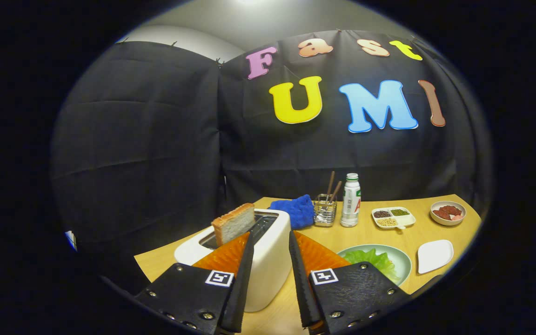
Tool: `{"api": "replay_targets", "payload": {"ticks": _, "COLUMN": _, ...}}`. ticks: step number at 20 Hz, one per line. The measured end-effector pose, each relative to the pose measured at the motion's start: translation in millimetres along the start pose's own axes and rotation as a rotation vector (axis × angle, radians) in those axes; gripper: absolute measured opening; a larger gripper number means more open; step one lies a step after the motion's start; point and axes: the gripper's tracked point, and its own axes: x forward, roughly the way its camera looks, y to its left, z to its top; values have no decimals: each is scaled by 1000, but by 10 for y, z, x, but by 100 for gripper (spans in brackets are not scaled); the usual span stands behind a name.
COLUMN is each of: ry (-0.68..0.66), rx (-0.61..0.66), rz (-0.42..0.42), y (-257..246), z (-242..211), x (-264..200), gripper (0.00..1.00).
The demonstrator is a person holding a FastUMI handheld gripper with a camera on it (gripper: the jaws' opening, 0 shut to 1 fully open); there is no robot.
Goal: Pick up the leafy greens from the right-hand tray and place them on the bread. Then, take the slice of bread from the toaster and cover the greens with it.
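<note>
A white toaster [268, 260] stands on the wooden table [370, 235], with a toasted bread slice [233, 223] sticking up, tilted, from its slot. My gripper [271, 234] is open, and its two fingers reach over the toaster's near end. The left fingertip [251, 235] lies just right of the slice and does not grip it. Leafy greens [369, 258] lie on a pale green plate [404, 263] to the right of the right finger. I cannot tell what is under the greens.
Behind the toaster are a blue cloth [296, 209], a metal holder with sticks [325, 209] and a white bottle [351, 201]. A divided tray of grains [392, 217], a bowl of red pieces [447, 212] and a white dish [434, 255] sit to the right.
</note>
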Motion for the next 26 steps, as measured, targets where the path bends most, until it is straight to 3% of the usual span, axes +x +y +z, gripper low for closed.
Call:
{"api": "replay_targets", "payload": {"ticks": 8, "ry": 26, "rx": -28, "rz": 15, "y": 468, "z": -86, "x": 282, "gripper": 46}}
{"api": "replay_targets", "payload": {"ticks": 16, "ry": 20, "rx": -48, "rz": -81, "y": 562, "z": -129, "x": 603, "gripper": 46}}
{"api": "replay_targets", "payload": {"ticks": 17, "ry": 26, "rx": -45, "rz": -92, "y": 545, "z": -153, "x": 623, "gripper": 45}}
{"api": "replay_targets", "payload": {"ticks": 19, "ry": 29, "rx": 17, "rz": -77, "y": 562, "z": -189, "x": 598, "gripper": 17}}
{"api": "replay_targets", "payload": {"ticks": 21, "ry": 21, "rx": 37, "rz": -76, "y": 554, "z": -120, "x": 665, "gripper": 17}}
{"api": "replay_targets", "payload": {"ticks": 23, "ry": 26, "rx": 52, "rz": -61, "y": 545, "z": -143, "x": 710, "gripper": 5}}
{"api": "replay_targets", "payload": {"ticks": 26, "ry": 6, "rx": 53, "rz": -57, "y": 543, "z": -73, "x": 701, "gripper": 5}}
